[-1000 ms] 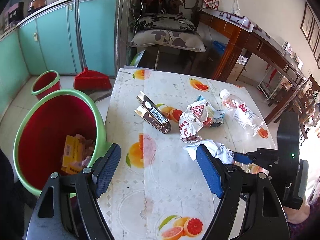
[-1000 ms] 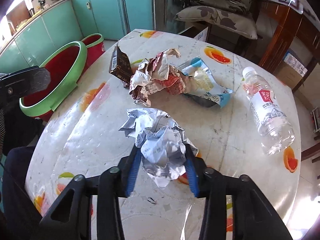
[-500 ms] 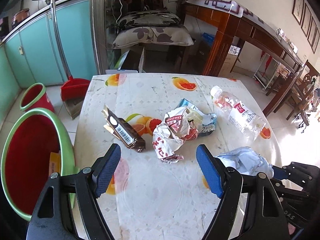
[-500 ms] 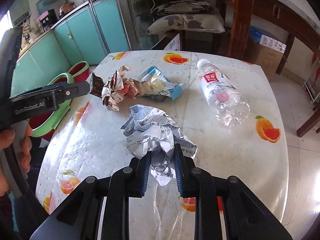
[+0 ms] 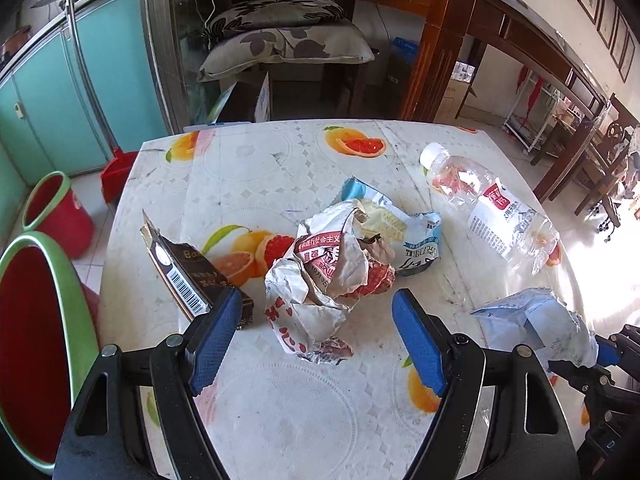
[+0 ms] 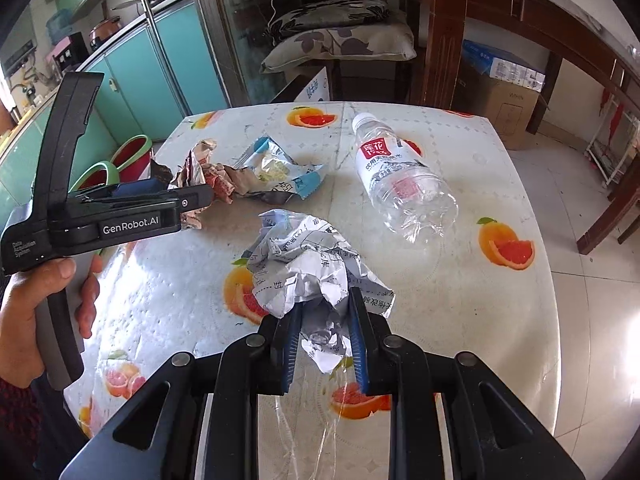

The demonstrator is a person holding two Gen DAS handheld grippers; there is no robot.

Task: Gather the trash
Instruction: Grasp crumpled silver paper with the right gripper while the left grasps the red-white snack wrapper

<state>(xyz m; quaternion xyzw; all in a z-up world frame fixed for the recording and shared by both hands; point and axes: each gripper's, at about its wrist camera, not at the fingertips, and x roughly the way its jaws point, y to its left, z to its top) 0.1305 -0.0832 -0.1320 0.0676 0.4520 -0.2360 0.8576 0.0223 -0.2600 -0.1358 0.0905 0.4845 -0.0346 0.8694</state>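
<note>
My right gripper (image 6: 323,320) is shut on a crumpled white paper ball (image 6: 308,268) and holds it over the table; the ball also shows at the right of the left wrist view (image 5: 540,324). My left gripper (image 5: 316,312) is open, just in front of a crumpled red-and-white wrapper (image 5: 320,276). A dark brown carton (image 5: 188,276) lies by its left finger. A blue snack bag (image 5: 404,228) and a clear plastic bottle (image 5: 492,212) lie farther back. A red bin with a green rim (image 5: 36,320) stands left of the table.
The table (image 5: 280,408) has a fruit-print cover. A smaller red bin (image 5: 52,212) and a red dustpan with broom (image 5: 116,168) stand on the floor at the left. Cushions, a wooden desk and teal cabinets lie beyond.
My left gripper has swung right from the bin toward the red-and-white wrapper. My right gripper has closed tighter on the paper ball and lifted it.
</note>
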